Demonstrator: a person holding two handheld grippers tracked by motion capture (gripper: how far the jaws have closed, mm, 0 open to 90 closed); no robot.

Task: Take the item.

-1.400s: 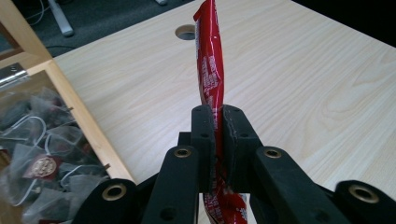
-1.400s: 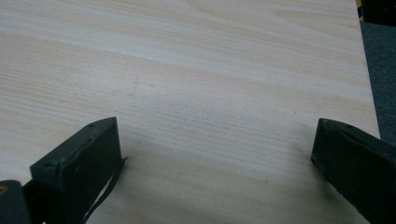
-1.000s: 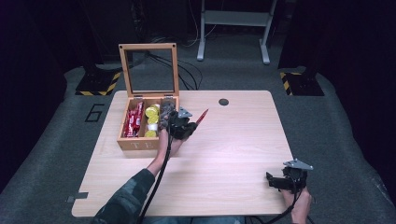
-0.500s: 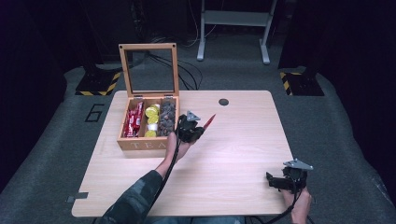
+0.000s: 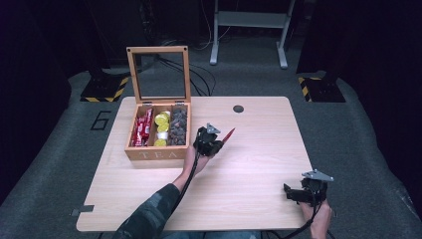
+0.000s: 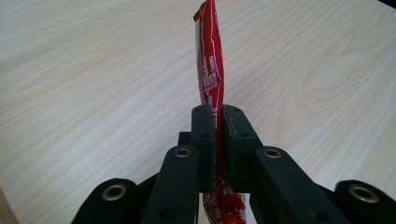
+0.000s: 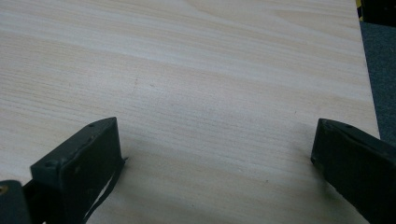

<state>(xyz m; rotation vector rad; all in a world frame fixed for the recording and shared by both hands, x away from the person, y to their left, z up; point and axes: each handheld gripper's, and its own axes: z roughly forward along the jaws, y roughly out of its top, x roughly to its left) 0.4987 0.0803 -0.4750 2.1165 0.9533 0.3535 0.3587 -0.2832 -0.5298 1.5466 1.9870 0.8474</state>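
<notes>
Left gripper view: left tool (image 6: 218, 140) pinches 1 red sachet (image 6: 209, 70) above tabletop (image 5: 259, 149), right of tea box (image 5: 158, 132); thin grip, may slip. Right tool (image 7: 215, 163) gapes, holding nothing.

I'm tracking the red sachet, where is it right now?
The red sachet is clamped in the left gripper, held above the table just right of the tea box in the high view.

Black left hand-held gripper (image 6: 214, 122) pinches a glossy red sachet (image 6: 209, 65) with white print; beneath it, pale wood-grain bench (image 6: 93, 84); beside it, a tan box (image 5: 158, 130) of red, yellow, dark packets
</notes>
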